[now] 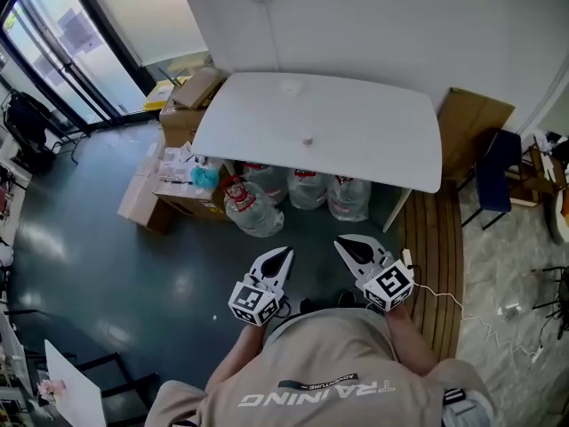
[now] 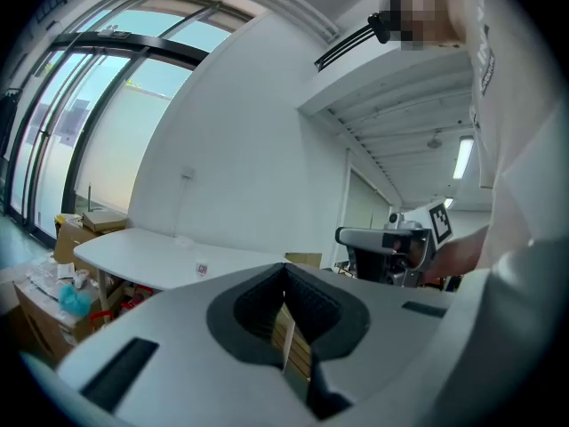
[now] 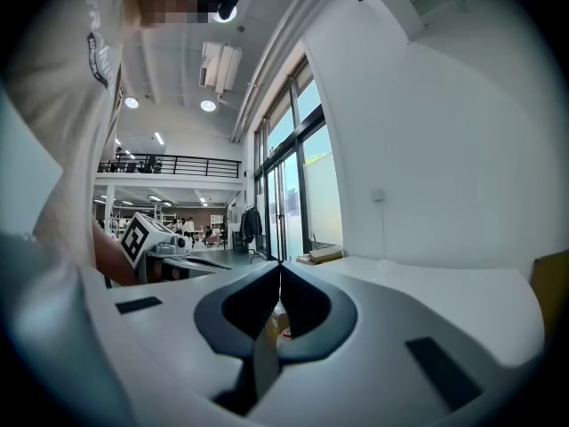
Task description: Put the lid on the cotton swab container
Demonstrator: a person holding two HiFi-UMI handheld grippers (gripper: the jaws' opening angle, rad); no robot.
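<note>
The white table [image 1: 356,140] stands against the far wall, its top almost bare. Cardboard boxes [image 1: 191,105] are piled on the floor beside its left edge, and several large water bottles [image 1: 253,210] stand under its near edge.

The person stands well back from the near edge and holds both claws close to the body, over the floor and not over the table. The left claw [image 1: 286,254] is clenched, its two jaws meeting at the tips with nothing between them. The right claw [image 1: 342,244] is clenched in the same way and is also empty.

One small object [image 1: 308,140] lies near the middle of the table, apart from every edge. It is too small to tell whether it is the cotton swab container or its lid.
</note>
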